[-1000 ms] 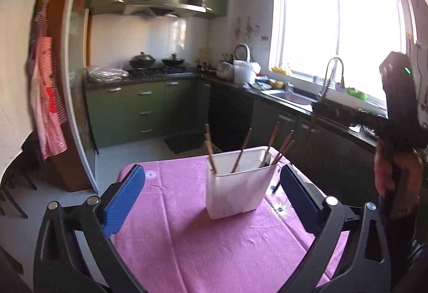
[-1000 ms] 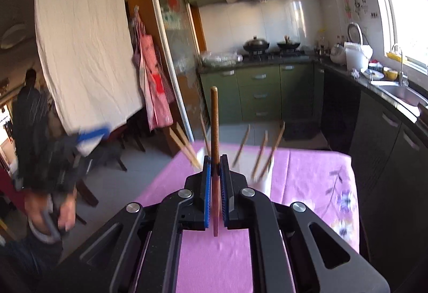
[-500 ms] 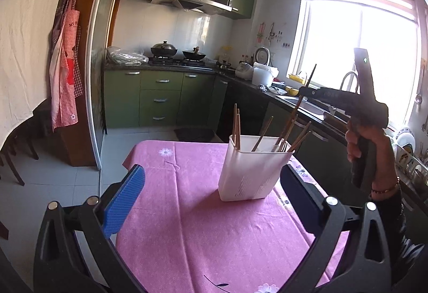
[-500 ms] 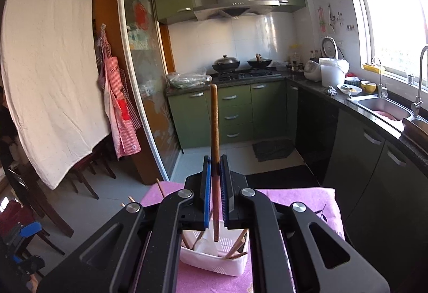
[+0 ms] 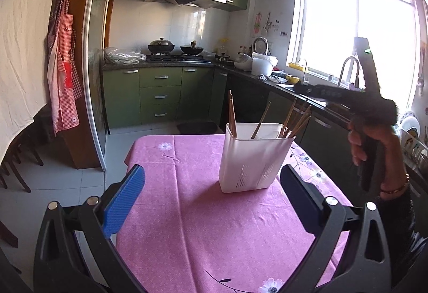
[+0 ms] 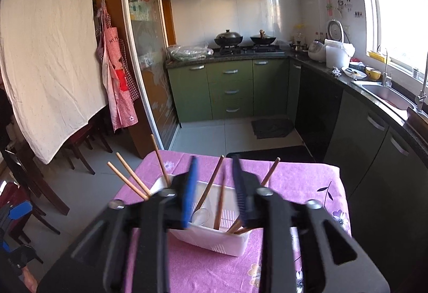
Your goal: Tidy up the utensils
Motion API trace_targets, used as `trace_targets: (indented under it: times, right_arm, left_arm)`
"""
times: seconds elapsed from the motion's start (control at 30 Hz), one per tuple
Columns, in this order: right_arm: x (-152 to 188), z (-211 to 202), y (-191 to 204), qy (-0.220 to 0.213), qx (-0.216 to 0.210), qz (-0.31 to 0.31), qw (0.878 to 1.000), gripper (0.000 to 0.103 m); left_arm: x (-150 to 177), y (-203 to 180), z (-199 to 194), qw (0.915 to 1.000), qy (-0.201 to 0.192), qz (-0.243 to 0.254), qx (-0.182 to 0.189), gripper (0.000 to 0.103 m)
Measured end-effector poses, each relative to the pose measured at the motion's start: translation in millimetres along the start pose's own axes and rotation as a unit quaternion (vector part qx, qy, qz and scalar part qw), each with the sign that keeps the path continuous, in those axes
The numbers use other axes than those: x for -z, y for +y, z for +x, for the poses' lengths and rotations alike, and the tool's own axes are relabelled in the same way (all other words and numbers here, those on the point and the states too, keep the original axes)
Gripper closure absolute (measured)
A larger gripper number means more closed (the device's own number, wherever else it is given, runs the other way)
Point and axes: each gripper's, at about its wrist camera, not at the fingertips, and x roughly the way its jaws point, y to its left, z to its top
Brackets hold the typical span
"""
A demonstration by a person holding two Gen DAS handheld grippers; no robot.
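Standing near-upright in the white holder (image 6: 214, 235), the chopstick (image 6: 220, 202) sits free between the just-opening right gripper (image 6: 215, 188); left gripper (image 5: 211, 202) spread wide.

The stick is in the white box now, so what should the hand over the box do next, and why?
Probably lift the right gripper straight up and away. Its fingers have just been opening, and the chopstick between them now stands loose inside the white holder with the others. Rising straight should keep the fingers from knocking the leaning sticks. The left gripper waits open, holding nothing.
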Motion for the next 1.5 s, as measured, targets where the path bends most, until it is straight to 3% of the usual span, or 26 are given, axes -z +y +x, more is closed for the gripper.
trace_targets:
  times: [0.1, 0.2, 0.33, 0.43, 0.57, 0.7, 0.9, 1.07, 1.5]
  right_arm:
    - [11, -35, 0, -0.035, -0.006, 0.003, 0.999, 0.061]
    - [45, -75, -3, -0.064, -0.007, 0.008, 0.998, 0.044]
    - [97, -110, -7, -0.076, 0.0, 0.004, 0.997, 0.013]
    - [139, -127, -11, -0.069, 0.02, 0.008, 0.997, 0.006]
    - [175, -150, -14, -0.071, 0.019, 0.022, 0.997, 0.005]
    - [187, -177, -8, -0.079, 0.018, 0.021, 0.996, 0.005]
    - [188, -215, 8, -0.089, 0.042, 0.004, 0.995, 0.005]
    - [193, -231, 15, -0.089, 0.058, 0.005, 0.994, 0.005]
    - [192, -233, 25, -0.093, 0.067, -0.006, 0.993, 0.005]
  left_arm:
    - [6, 2, -1, 1.0, -0.001, -0.006, 0.003, 0.007]
    - [14, 6, 0, 0.9999, 0.006, -0.013, 0.003, 0.007]
    - [26, 6, -1, 0.9998, 0.015, -0.015, -0.004, 0.007]
    - [32, 0, -7, 0.9997, 0.015, -0.007, -0.017, 0.007]
    - [39, -5, -17, 0.9995, 0.019, -0.008, -0.023, 0.007]
    - [43, -11, -35, 0.9997, 0.01, -0.007, -0.02, 0.007]
    - [46, -25, -62, 0.9995, -0.005, 0.015, -0.027, 0.007]
    - [49, -29, -72, 0.9999, -0.004, 0.008, -0.011, 0.007]
    - [52, -39, -77, 0.9997, 0.002, 0.021, -0.014, 0.007]
